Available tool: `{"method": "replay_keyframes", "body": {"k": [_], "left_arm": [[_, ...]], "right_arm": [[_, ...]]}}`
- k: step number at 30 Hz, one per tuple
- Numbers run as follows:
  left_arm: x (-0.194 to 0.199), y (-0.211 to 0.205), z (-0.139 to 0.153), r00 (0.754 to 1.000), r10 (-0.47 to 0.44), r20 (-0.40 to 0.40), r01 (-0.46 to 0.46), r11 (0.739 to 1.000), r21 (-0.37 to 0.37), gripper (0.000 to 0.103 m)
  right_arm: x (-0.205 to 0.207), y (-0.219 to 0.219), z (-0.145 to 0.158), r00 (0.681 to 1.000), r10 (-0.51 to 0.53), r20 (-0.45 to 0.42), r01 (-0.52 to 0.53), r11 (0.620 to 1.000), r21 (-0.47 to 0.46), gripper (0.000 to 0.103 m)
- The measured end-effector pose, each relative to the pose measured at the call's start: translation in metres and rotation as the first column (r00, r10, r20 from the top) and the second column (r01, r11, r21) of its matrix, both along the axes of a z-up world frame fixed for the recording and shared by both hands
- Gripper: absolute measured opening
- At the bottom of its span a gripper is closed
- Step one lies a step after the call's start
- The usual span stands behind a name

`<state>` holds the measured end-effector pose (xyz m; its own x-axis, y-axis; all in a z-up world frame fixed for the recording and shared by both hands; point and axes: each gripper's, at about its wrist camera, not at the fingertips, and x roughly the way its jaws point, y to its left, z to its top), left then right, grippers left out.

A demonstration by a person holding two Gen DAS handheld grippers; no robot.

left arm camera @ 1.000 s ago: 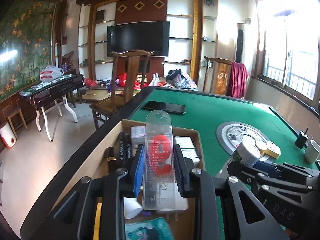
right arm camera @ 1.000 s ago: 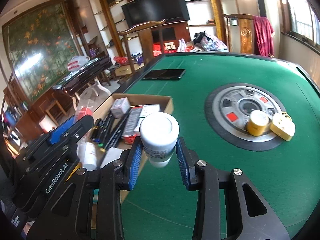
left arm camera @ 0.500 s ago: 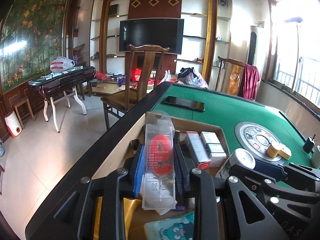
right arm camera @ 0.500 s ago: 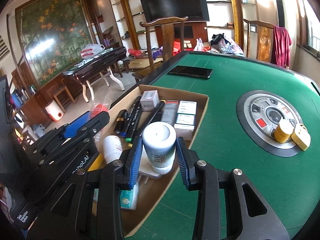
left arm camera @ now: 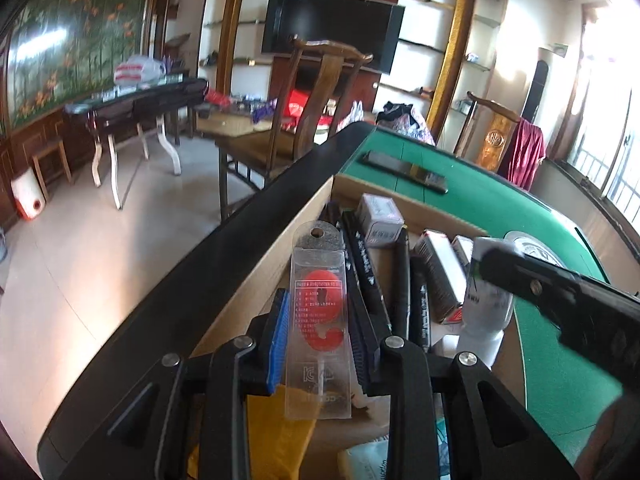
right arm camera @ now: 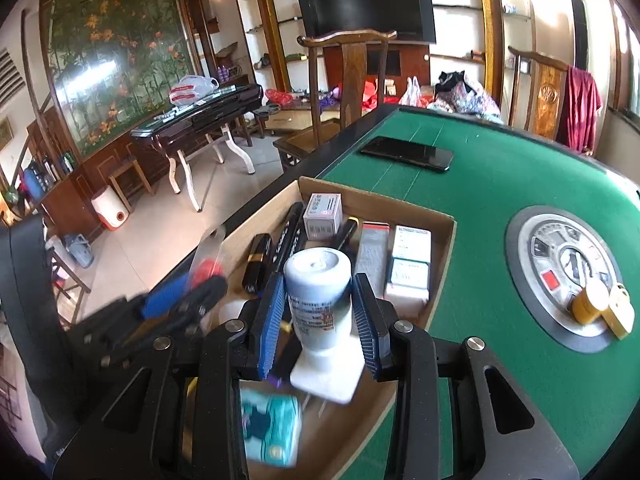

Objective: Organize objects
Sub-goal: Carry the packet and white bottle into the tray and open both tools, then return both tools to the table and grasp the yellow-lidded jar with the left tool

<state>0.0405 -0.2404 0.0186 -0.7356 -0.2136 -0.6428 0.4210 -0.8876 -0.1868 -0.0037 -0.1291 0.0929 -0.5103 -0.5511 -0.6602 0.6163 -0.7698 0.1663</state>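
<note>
Left gripper (left arm camera: 320,328): the jaws stand at a narrow opening, closed on a clear plastic blister pack (left arm camera: 319,320) with a red item sealed inside. The pack stands upright between the blue pads, its hang-hole tab above the fingertips and its lower edge below them. It is held over the near left part of the cardboard box (left arm camera: 280,248).

Right gripper (right arm camera: 316,312): the jaws are likewise narrowly set, clamped on a white bottle (right arm camera: 318,296) with a printed label. The bottle is upright, cap uppermost, the pads pressing on its sides. It hangs over the near half of the box (right arm camera: 440,248), above a white flat item that lies just below the fingertips.

Box contents ahead of both grippers: black marker pens (right arm camera: 292,236) lying lengthwise, a small grey carton (right arm camera: 323,216) at the far end, and white medicine cartons (right arm camera: 410,264) to the right of the bottle. A teal packet (right arm camera: 272,428), blurred, lies below the right gripper's frame.

The box rests on the green table (right arm camera: 520,184), at its left edge. Beyond the box lies a black phone (right arm camera: 408,152). To the right of the right gripper, well apart, a yellow roll (right arm camera: 590,304) and a yellow padlock (right arm camera: 620,312) sit touching on the round centre panel (right arm camera: 560,248).
</note>
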Motion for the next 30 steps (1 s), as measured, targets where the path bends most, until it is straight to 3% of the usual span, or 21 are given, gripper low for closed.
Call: {"method": "replay_keyframes", "body": {"k": [4,10,14,22,30], "left_arm": [[-0.003,-0.003,-0.004,1.0,-0.008,0.007,0.007,0.999,0.033,0.029],[-0.002,-0.005,-0.006,1.0,-0.01,0.015,0.009,0.998,0.063,0.029],[-0.001,-0.011,-0.008,1.0,-0.025,0.014,0.023,0.99,0.139,0.048],[0.012,-0.025,0.015,0.997,-0.04,-0.069,0.053,0.978,0.203,0.057],[0.011,-0.029,0.032,0.995,-0.051,-0.081,0.068,0.971,0.228,0.058]], "right_arm": [[-0.025,-0.015,-0.011,0.996,-0.003,0.09,0.005,1.0,-0.013,0.034],[-0.037,-0.029,-0.024,0.992,-0.016,0.124,0.018,1.0,-0.008,0.034],[-0.04,-0.02,-0.023,0.99,-0.032,0.138,0.036,0.999,-0.028,0.034],[-0.041,0.028,-0.011,0.984,-0.071,0.163,0.09,0.99,-0.112,0.034],[-0.048,0.113,-0.006,0.975,-0.149,0.166,0.179,0.967,-0.182,0.034]]}}
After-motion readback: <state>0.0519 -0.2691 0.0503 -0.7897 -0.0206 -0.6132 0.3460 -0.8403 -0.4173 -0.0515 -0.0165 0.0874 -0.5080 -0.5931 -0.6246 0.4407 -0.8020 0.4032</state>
